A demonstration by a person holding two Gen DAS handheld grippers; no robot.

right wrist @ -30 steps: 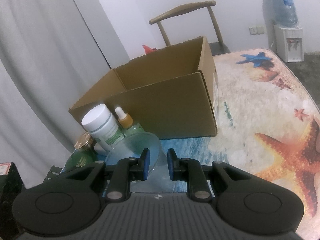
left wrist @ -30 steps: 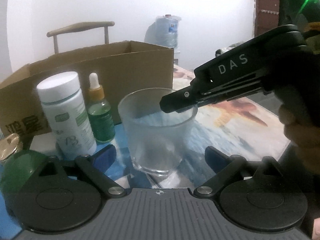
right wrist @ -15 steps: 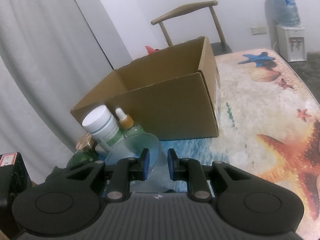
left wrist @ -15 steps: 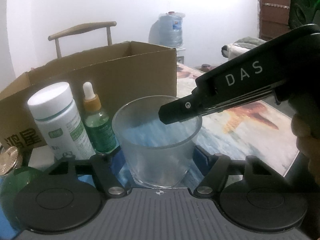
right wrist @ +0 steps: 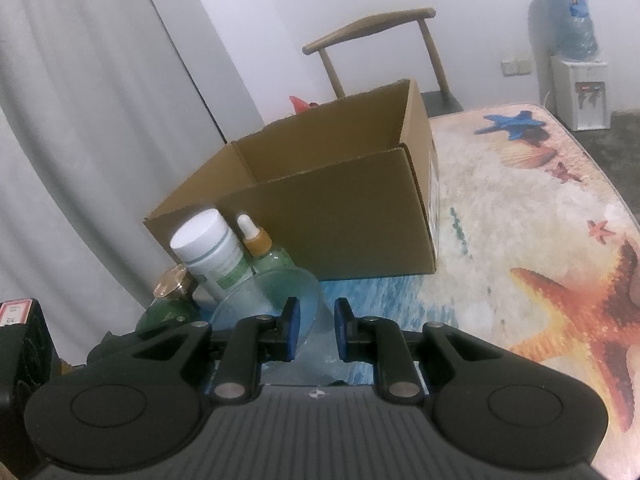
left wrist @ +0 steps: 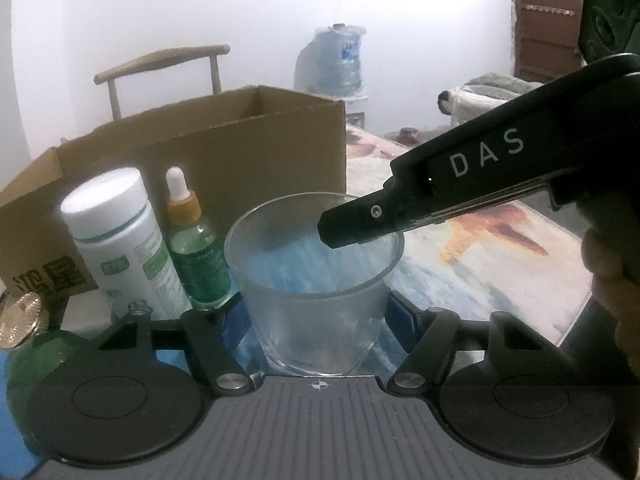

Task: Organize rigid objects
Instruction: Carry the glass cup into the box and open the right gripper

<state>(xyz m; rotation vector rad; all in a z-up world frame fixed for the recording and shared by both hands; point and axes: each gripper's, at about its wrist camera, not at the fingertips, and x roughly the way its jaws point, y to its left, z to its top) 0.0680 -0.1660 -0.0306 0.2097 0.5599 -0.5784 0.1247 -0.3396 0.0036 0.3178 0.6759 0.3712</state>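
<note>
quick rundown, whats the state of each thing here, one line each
glass: upright, empty, clamped around its body by the left hand-held gripper, rim pinched by the right hand-held gripper
white bottle: upright, capped
dropper bottle: upright, capped
green bottle: gold cap on
cardboard box: open on top, nothing visible inside

Both handheld grippers are matte black with ribbed grey housings, each carrying two round black discs and silver pivot screws on angled linkage arms. Blue pads line the left gripper (left wrist: 316,320) and the right gripper (right wrist: 316,330). White letters "DAS" mark the right unit's side, with a green-lit module above it.
</note>
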